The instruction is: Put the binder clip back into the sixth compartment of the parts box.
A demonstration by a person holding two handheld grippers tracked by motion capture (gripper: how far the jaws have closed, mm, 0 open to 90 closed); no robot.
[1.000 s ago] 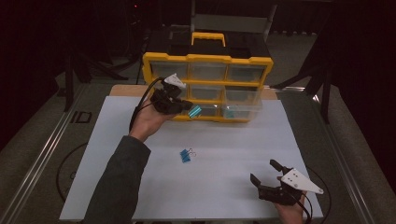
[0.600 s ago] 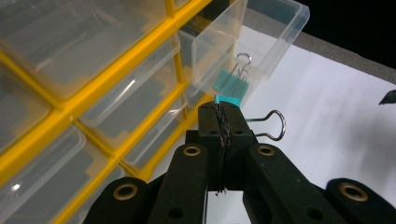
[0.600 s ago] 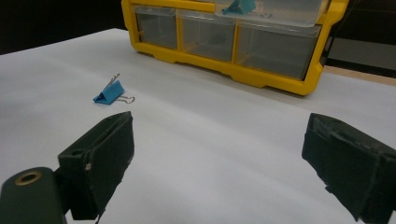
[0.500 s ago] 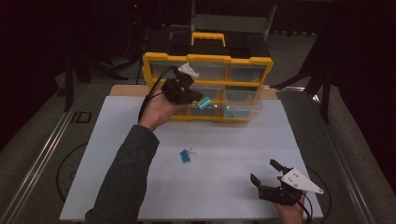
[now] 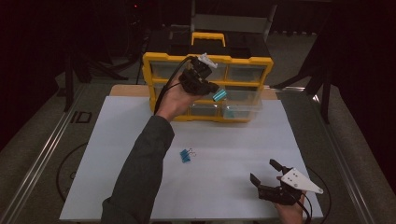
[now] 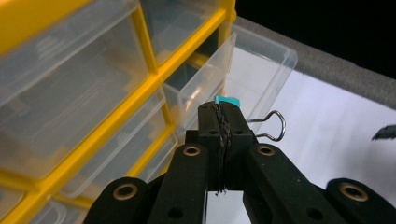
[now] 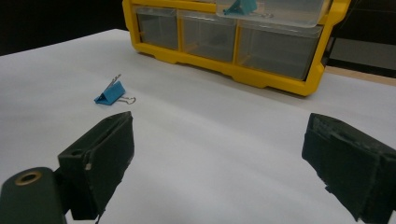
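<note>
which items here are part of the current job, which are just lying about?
In the job:
- teal metal binder clip, clamped in the left gripper
- pulled-out clear plastic drawer just beyond that clip
- yellow plastic drawer cabinet
- second blue binder clip on the white sheet, probably next

Lying about:
- right gripper, open, idle
- white paper sheet

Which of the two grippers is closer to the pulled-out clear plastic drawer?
Left. The left gripper, shut on a teal binder clip, is right by the pulled-out clear plastic drawer; the right gripper sits open at the table's near edge.
</note>
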